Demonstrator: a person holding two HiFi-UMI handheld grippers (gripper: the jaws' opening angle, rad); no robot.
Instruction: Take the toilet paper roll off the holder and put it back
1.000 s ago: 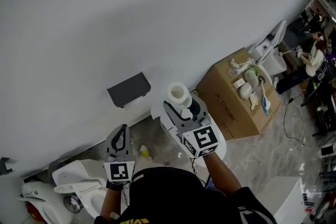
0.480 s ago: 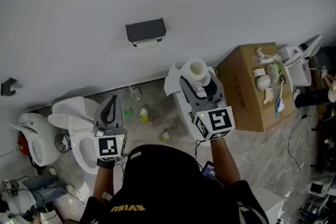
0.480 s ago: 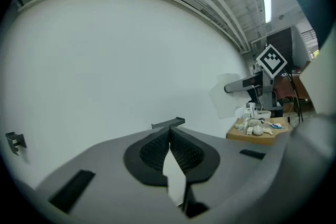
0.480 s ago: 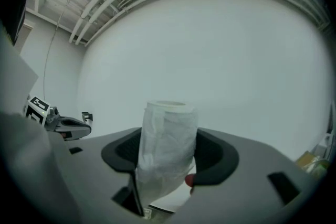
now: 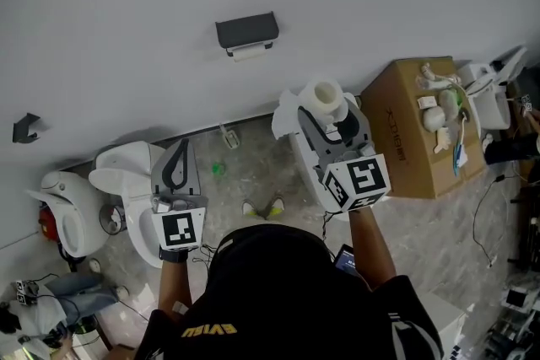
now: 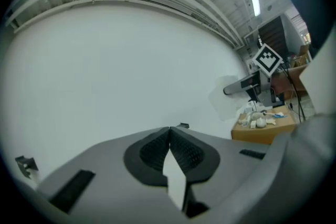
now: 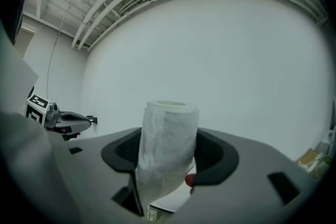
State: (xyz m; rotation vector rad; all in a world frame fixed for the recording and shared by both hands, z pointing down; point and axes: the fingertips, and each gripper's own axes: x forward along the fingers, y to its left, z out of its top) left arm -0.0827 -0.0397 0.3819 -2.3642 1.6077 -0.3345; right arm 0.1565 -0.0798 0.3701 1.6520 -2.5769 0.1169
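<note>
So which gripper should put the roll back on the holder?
Right: the right gripper holds the toilet paper roll meant for the wall holder; the left gripper is shut and empty.

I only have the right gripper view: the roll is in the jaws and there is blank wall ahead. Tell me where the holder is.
Observer: In the head view the holder is a dark box on the wall, up and left of the right gripper and the toilet paper roll it grips.
Operator: Report the left gripper's jaws.
Observer: The left gripper view shows the left gripper shut, with nothing between its jaws.
Operator: Say what stands by the wall on that side.
Observer: A white toilet stands against the wall, just left of the left gripper in the head view.
</note>
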